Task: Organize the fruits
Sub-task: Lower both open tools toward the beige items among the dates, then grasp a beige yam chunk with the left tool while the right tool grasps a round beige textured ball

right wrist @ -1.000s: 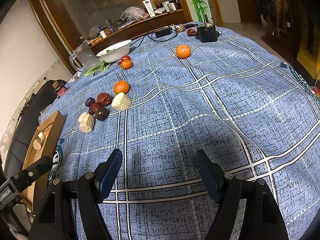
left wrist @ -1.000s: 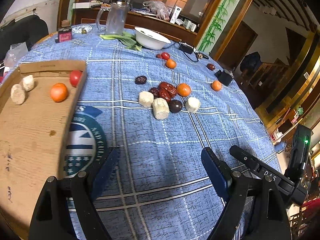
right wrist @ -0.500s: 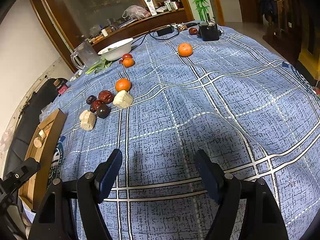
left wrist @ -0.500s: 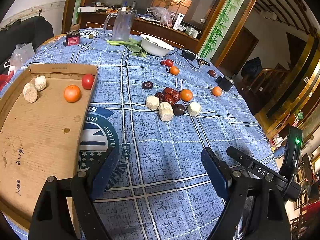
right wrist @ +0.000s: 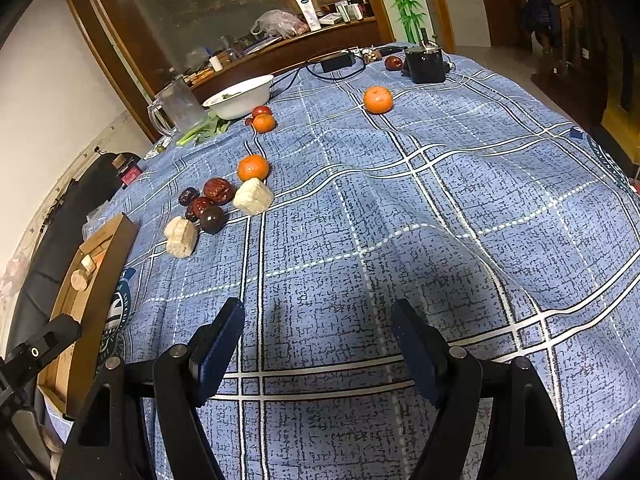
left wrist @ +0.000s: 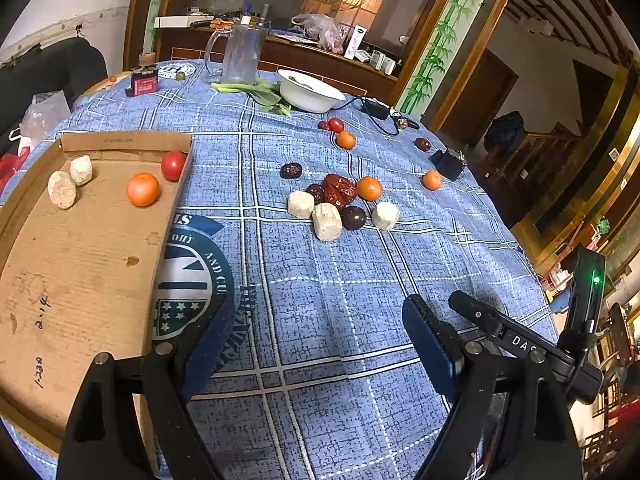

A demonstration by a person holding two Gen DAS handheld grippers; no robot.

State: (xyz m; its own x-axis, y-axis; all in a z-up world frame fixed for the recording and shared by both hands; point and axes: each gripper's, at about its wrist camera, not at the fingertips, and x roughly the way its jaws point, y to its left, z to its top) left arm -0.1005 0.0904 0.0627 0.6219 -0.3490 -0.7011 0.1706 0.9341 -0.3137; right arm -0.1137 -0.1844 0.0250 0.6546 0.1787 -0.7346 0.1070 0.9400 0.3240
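Observation:
A cardboard tray [left wrist: 80, 272] lies at the left and holds an orange [left wrist: 143, 189], a red tomato [left wrist: 173, 165] and two pale corn chunks [left wrist: 62, 189]. A cluster of pale chunks [left wrist: 327, 222], red dates [left wrist: 340, 192], a dark plum [left wrist: 354, 217] and an orange [left wrist: 369, 188] lies mid-table; it also shows in the right wrist view [right wrist: 216, 204]. More oranges [right wrist: 377, 99] lie farther off. My left gripper [left wrist: 316, 340] is open and empty near the table's front edge. My right gripper [right wrist: 318, 344] is open and empty over bare cloth.
A white bowl [left wrist: 310, 90], a glass jug [left wrist: 240, 54] and green leaves [left wrist: 256, 92] stand at the back. A black box [right wrist: 426, 64] and a cable [right wrist: 336, 66] lie at the far right. The tray's edge [right wrist: 100, 280] shows left of my right gripper.
My left gripper has pulled back and up from the table, so the tray and fruit cluster look farther away. My right gripper has shifted only slightly. Both jaws stay open.

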